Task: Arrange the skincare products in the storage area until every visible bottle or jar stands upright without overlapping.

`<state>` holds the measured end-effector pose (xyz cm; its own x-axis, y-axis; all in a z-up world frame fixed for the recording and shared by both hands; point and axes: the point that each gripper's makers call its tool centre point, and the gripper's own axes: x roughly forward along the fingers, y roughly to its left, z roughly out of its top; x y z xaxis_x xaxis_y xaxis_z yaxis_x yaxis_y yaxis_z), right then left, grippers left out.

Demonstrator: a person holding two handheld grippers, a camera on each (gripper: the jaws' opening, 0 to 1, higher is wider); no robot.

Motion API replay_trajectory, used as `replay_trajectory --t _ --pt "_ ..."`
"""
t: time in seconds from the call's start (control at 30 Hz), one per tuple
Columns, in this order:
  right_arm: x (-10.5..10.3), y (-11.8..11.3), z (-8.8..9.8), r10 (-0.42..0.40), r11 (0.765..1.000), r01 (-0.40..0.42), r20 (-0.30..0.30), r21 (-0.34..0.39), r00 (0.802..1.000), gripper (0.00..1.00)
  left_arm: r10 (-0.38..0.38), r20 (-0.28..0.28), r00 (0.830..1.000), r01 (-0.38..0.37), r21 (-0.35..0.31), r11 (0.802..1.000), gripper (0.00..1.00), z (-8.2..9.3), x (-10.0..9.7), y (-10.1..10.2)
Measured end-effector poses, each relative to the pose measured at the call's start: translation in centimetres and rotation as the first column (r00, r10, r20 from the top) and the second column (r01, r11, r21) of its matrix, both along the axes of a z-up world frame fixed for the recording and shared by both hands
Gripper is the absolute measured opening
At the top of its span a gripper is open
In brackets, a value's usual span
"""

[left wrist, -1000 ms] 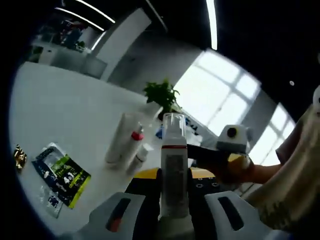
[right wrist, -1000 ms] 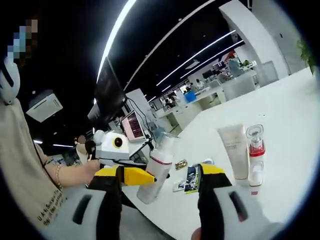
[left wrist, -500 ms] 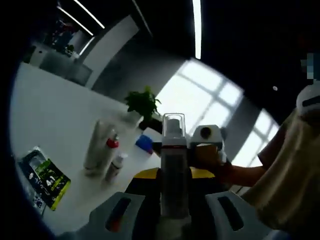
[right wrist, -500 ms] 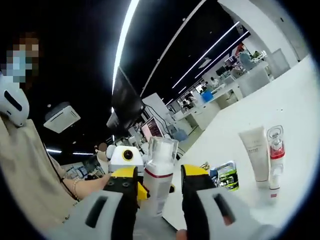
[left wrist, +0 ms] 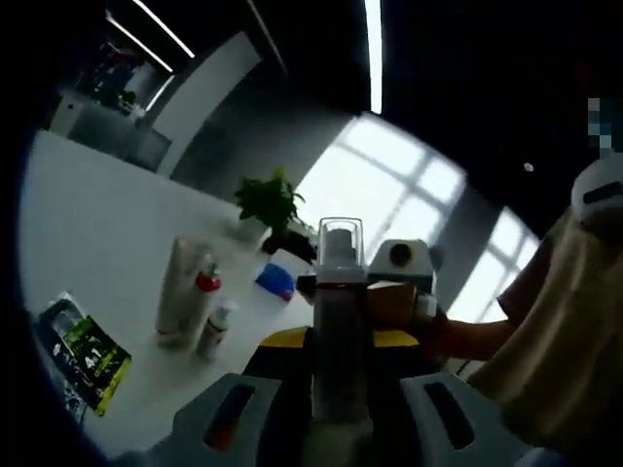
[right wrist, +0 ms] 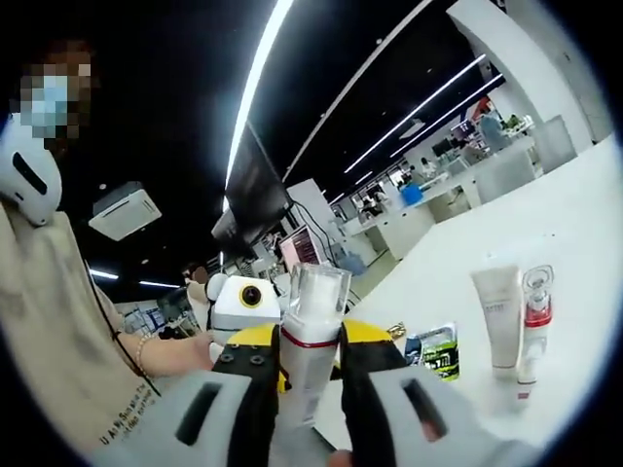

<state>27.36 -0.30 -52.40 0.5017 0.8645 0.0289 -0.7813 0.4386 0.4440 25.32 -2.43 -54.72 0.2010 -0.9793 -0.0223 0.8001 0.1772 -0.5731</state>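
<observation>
My left gripper (left wrist: pixel 340 389) is clamped on the bottle (left wrist: pixel 340 321), which stands at 12 o'clock between its jaws. My right gripper (right wrist: pixel 310 375) closes on the same bottle (right wrist: pixel 310 336) from the opposite side. My left hand (right wrist: pixel 200 350) sits at 9 o'clock.

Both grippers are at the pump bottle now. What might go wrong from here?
1. The pump bottle sits between both sets of jaws off the table; a mistimed release during a handover may drop it.
2. The tube and small red-collared bottle stand side by side; setting the pump bottle down near them risks toppling them.
3. The sachets lie flat nearby; a bottle placed on them would overlap or tilt.
</observation>
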Motion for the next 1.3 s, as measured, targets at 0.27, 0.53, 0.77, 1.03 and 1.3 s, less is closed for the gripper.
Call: replay_trajectory --t 0.27,0.53,0.77,1.03,1.3 --pt "0.6 0.2 -1.2 0.006 0.964 0.032 0.139 -0.263 0.990 0.22 -0.060 0.172 0.983 0.004 0.311 0.950 0.19 -2.3 1.2 0.1" --pt "0.7 0.6 -2.0 0.047 0.920 0.041 0.213 -0.389 0.976 0.22 -0.185 0.293 0.938 0.009 0.512 0.859 0.20 -3.9 1.5 -0.5" --pt "1.0 -0.1 -2.0 0.028 0.926 0.056 0.215 -0.372 0.976 0.22 -0.194 0.328 0.924 -0.006 0.520 0.854 0.18 -4.0 2.1 -0.7" --pt "1.7 -0.3 -2.6 0.020 0.918 0.066 0.211 -0.390 0.977 0.22 -0.228 0.353 0.907 -0.009 0.559 0.829 0.18 -4.7 2.9 -0.8" --pt "1.9 -0.4 -6.1 0.024 0.870 0.068 0.180 -0.488 0.983 0.22 -0.275 0.327 0.904 0.028 0.597 0.802 0.18 -8.1 3.1 -1.2"
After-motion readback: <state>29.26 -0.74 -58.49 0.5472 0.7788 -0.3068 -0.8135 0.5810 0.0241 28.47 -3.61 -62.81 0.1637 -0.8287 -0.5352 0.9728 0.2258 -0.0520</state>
